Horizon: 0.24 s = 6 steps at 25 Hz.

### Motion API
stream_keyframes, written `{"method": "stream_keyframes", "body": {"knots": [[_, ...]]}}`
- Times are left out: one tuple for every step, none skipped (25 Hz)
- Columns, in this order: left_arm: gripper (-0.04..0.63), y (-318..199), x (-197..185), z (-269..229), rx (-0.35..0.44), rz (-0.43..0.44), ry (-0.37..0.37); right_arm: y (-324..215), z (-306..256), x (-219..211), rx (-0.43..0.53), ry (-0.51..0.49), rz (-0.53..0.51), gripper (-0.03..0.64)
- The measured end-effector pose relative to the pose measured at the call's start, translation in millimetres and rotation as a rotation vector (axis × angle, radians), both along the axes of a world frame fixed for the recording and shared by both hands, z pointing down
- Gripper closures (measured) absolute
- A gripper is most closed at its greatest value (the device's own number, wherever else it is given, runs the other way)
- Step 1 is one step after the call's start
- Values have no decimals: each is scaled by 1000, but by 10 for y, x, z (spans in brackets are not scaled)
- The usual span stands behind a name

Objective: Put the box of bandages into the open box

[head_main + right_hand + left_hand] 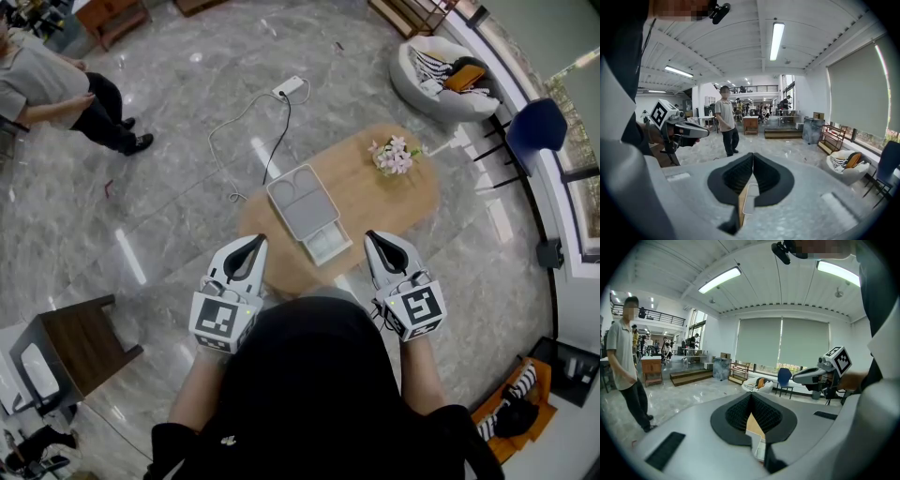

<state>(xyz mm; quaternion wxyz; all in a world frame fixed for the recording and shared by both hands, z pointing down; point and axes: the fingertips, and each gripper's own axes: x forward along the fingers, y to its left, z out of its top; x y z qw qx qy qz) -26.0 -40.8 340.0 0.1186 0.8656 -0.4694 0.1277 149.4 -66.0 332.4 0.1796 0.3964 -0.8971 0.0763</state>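
Two closed tongs (pixel 260 241) (pixel 369 236) flank the apparent bandage box (pixel 326 246).

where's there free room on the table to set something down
Most bare wood: the right half of the table, between grey box and flowers. A narrow strip left of the grey box. Crowded centre-front, where the small pale box meets it.

Head cam: overhead, steep down, table (pixel 403 202) just ahead of both gripper tips. Cams on left gripper (pixel 253 246) and right gripper (pixel 377 242) each look level along own jaws. Each catches the other gripper off to its side; both share a table sliver under the jaw tips.
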Motion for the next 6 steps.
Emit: {"method": "stream_keyframes", "body": {"knots": [[587,-4,3,0,1,1,-1,-3,4,2,-4,1,4,617],[588,-6,5,-1,1,3,-2,-3,5,-4,-4,-1,3,618],[587,-6,7,-1,1,4,-3,-3,1,-12,-2,-5,2,618],[588,-5,11,-1,1,5,-3,-5,-4,-16,-1,-6,4,617],[588,-2,15,1,1,6,-3,-8,-7,-18,-2,-5,8,618],[588,0,19,2,0,7,-3,-9,-9,-20,-3,-5,11,617]]}}
